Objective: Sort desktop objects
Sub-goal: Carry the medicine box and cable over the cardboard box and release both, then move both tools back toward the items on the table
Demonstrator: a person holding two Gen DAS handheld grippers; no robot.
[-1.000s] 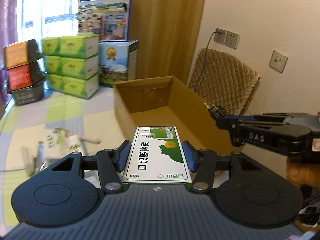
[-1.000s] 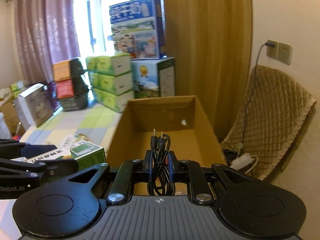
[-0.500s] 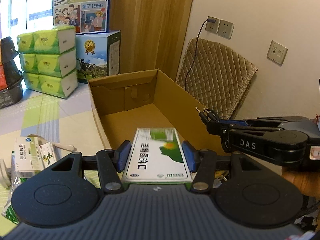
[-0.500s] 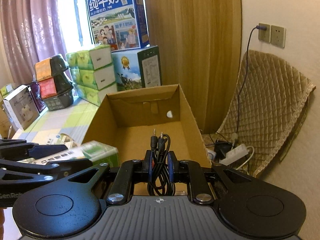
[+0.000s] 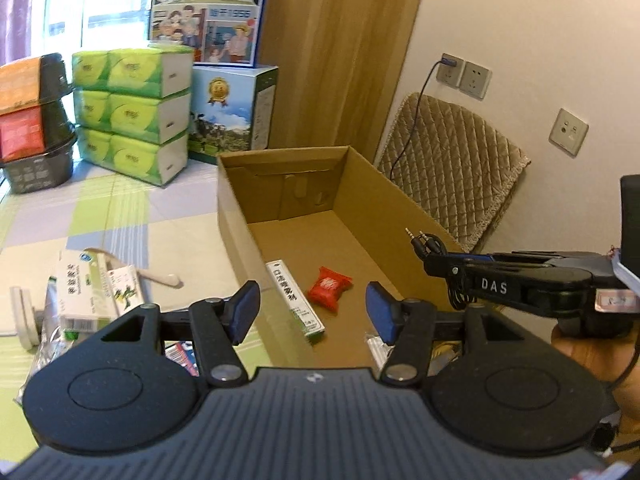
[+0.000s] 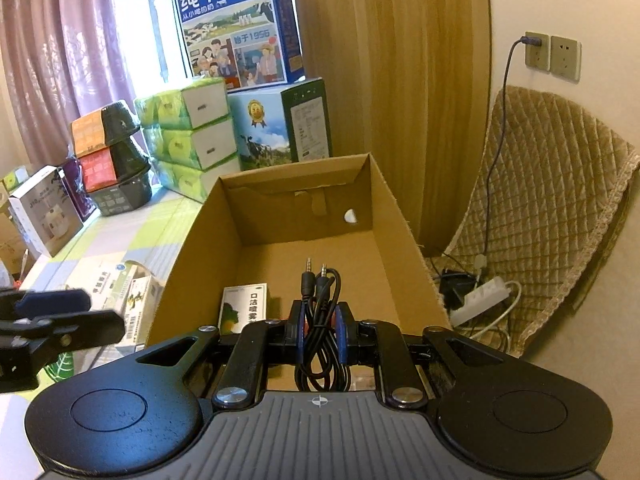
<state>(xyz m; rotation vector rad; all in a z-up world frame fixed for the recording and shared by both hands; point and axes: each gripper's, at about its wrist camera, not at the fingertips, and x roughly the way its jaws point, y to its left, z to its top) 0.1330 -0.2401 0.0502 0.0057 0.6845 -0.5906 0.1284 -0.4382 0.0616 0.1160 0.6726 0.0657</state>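
left claw (image 5: pixel 312 312) released, empty | right claw (image 6: pixel 319 334) grasping audio cable (image 6: pixel 320 312) | cardboard box (image 5: pixel 400 204) holds spray carton (image 5: pixel 296 300), red sachet (image 5: pixel 329 287) | small cartons (image 5: pixel 96 292) left on bench (image 5: pixel 168 216)

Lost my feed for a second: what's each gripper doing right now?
Left gripper: open, holding nothing, above the brown cardboard box.
Right gripper: shut on the coiled black audio cable.

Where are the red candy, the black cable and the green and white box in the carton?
red candy (image 5: pixel 329 287), left wrist view, middle of its wrapper.
black cable (image 6: pixel 320 320), right wrist view, strands between the fingers.
green and white box (image 5: pixel 295 300), left wrist view, its printed face.
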